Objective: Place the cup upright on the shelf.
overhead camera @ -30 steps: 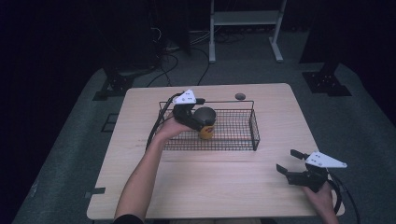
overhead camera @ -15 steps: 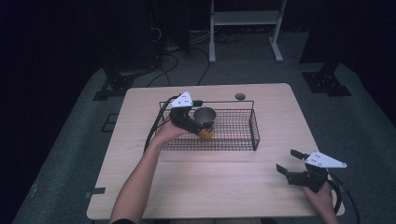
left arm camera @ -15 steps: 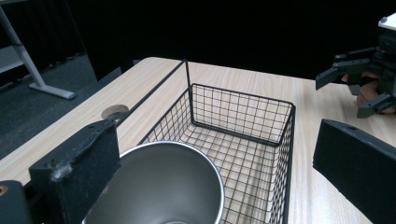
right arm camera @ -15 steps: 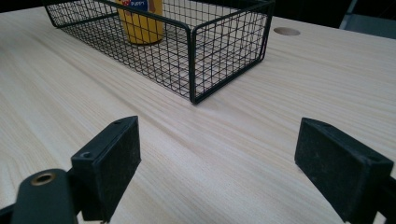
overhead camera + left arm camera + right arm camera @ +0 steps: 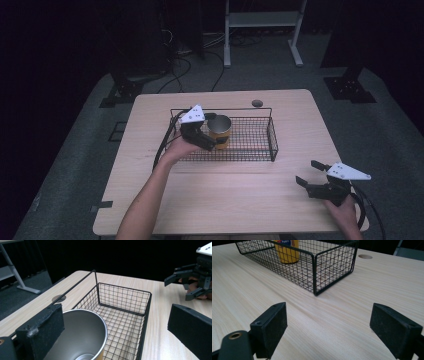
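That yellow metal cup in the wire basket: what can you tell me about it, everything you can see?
The yellow metal cup is a round, open-topped tumbler with a dull silvery inside and a yellow outer wall bearing a printed label. It looks empty. It stands upright in the left part of the black wire basket on the pale wooden table. The left gripper is open around it; one jaw sits right at its rim, though contact is unclear.
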Motion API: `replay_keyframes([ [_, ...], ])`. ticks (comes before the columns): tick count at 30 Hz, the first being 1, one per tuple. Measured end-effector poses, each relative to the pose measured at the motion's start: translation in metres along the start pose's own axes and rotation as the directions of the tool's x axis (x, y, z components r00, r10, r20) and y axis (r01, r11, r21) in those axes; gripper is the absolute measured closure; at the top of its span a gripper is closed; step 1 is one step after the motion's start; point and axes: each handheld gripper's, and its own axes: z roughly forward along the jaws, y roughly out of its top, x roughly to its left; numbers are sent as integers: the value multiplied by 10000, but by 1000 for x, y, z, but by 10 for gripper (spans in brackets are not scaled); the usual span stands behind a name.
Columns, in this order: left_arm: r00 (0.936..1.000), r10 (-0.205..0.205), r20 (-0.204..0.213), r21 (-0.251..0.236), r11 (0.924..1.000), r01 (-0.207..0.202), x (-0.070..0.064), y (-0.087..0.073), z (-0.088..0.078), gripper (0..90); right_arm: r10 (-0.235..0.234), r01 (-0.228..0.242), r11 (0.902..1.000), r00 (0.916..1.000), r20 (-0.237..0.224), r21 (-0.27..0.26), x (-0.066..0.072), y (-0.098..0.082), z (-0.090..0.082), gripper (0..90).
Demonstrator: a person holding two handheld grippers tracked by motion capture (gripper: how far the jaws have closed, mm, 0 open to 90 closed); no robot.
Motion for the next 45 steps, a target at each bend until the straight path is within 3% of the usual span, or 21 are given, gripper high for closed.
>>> replay_keyframes([
  [19,9997,-248,-23,-231,9994,247,-12,-9,-10,0,9,-9,10000,10000,-1,2,0,0,0,133],
  [45,9998,-168,134,-532,9984,175,-34,-20,-29,0,14,-14,10000,10000,9,19,0,0,0,133],
])
